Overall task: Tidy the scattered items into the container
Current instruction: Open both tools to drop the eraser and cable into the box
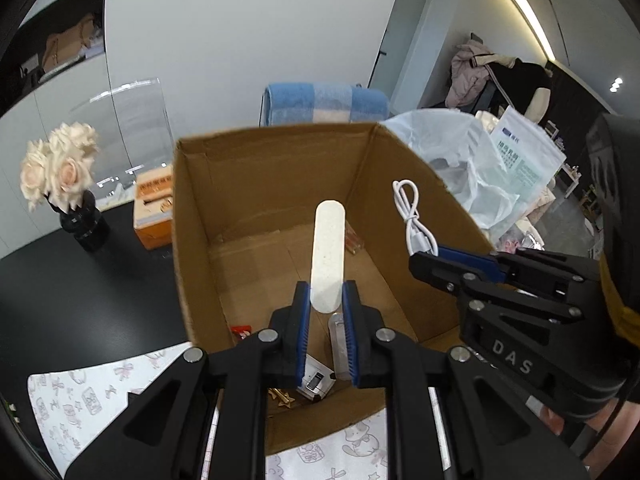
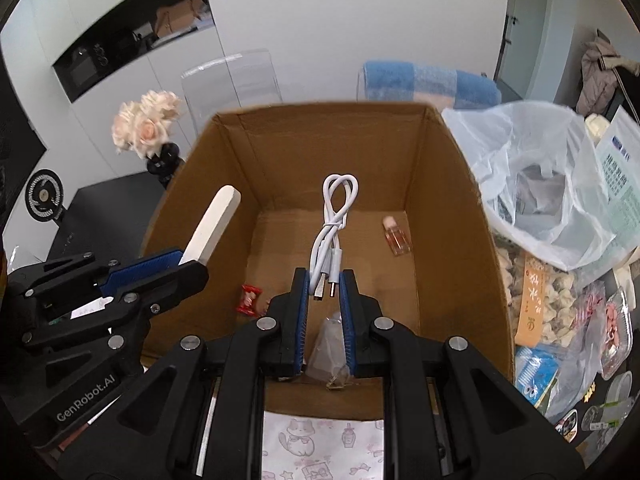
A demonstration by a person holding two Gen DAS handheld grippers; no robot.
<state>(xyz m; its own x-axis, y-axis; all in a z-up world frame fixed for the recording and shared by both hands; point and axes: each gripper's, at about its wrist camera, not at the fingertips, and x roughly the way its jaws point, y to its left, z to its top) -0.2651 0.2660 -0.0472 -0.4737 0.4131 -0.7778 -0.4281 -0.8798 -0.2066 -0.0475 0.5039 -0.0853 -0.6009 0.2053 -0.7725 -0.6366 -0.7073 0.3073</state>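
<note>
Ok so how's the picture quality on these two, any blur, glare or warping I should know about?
Left wrist view: heavy fisheye bowing, dark corners, a bright ceiling light strip blown out top right; the white stick is sharp. Right wrist view: same bowing, even light, the white cable crisp, the flowers slightly soft.
</note>
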